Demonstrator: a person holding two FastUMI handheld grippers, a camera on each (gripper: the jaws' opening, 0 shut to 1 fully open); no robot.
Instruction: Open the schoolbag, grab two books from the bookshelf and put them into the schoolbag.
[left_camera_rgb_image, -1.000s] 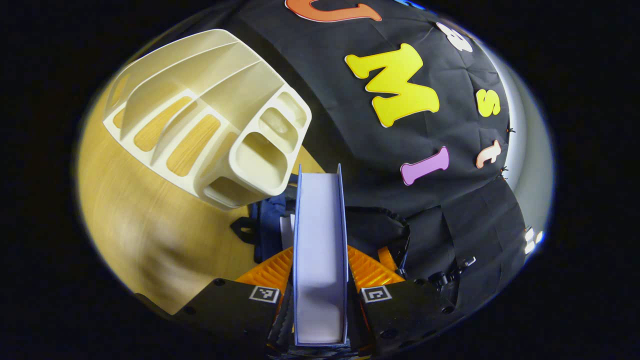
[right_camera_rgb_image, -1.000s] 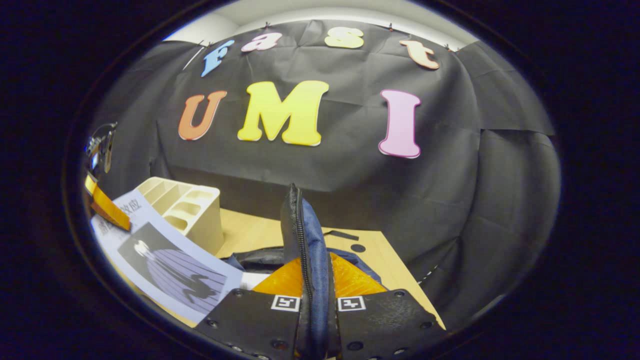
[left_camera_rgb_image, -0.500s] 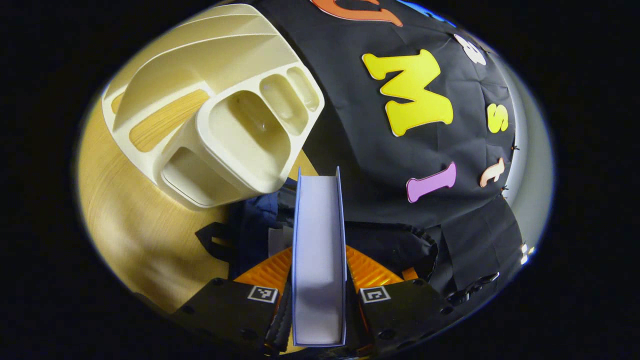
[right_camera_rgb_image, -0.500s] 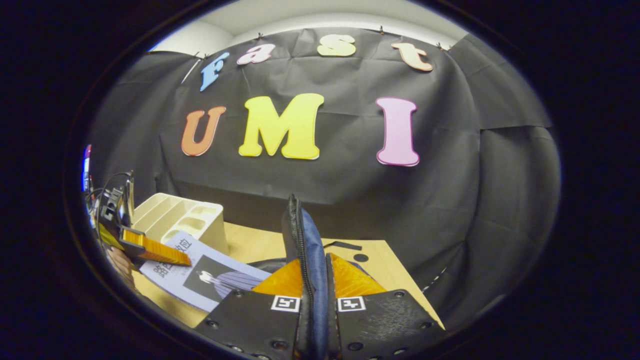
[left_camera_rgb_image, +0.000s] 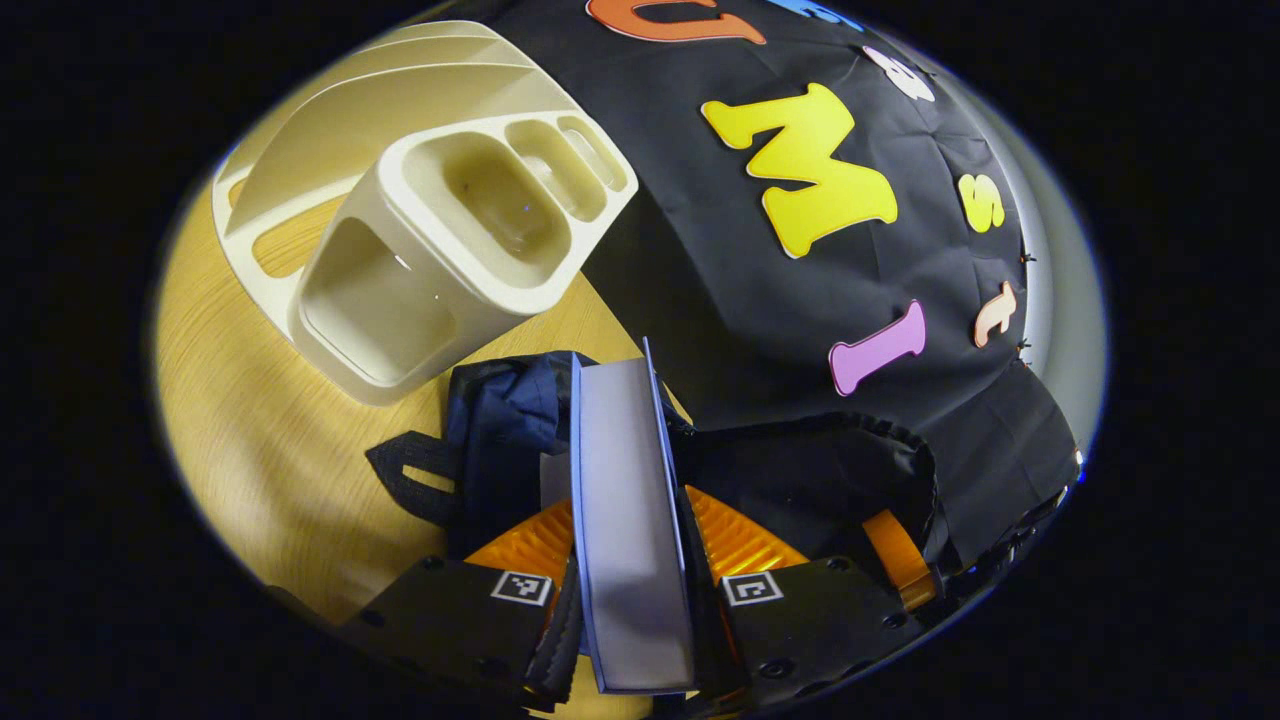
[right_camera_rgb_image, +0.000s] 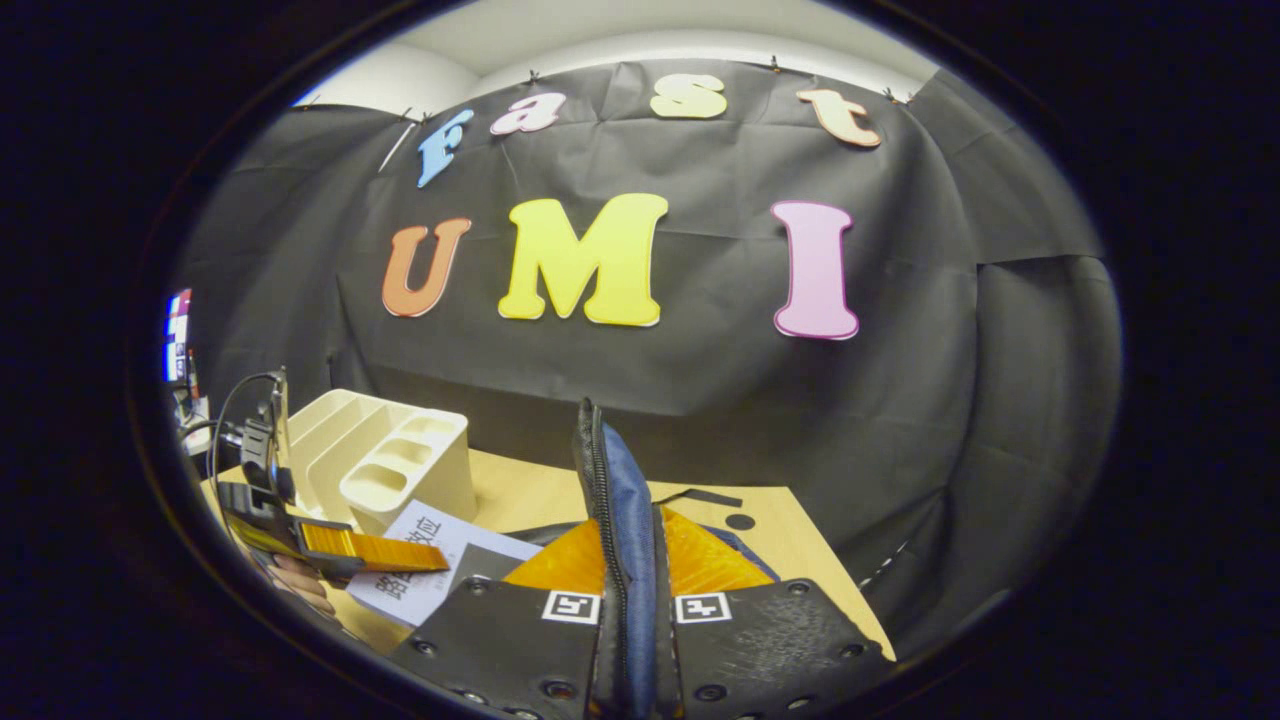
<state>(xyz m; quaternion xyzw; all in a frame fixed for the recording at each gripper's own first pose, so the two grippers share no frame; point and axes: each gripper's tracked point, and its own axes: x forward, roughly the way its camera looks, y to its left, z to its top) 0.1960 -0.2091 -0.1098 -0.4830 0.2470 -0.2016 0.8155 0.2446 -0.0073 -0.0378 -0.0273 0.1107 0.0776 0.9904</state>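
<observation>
Bookshelf (left_camera_rgb_image: 440, 230): smooth cream plastic, slight sheen | Table (left_camera_rgb_image: 260, 440): pale wood grain, satin finish | Schoolbag (left_camera_rgb_image: 510, 420): dark blue woven cloth, matt; edge with zip teeth (right_camera_rgb_image: 615, 520) | Book (left_camera_rgb_image: 625, 520): matt paper pages, smooth printed cover (right_camera_rgb_image: 430, 565) | Wall (right_camera_rgb_image: 700, 380): creased matt black cloth

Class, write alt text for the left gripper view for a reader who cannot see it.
The left gripper is shut on a pale book, held edge-on over the dark blue schoolbag. Behind, a cream bookshelf stands on the wooden table.
</observation>
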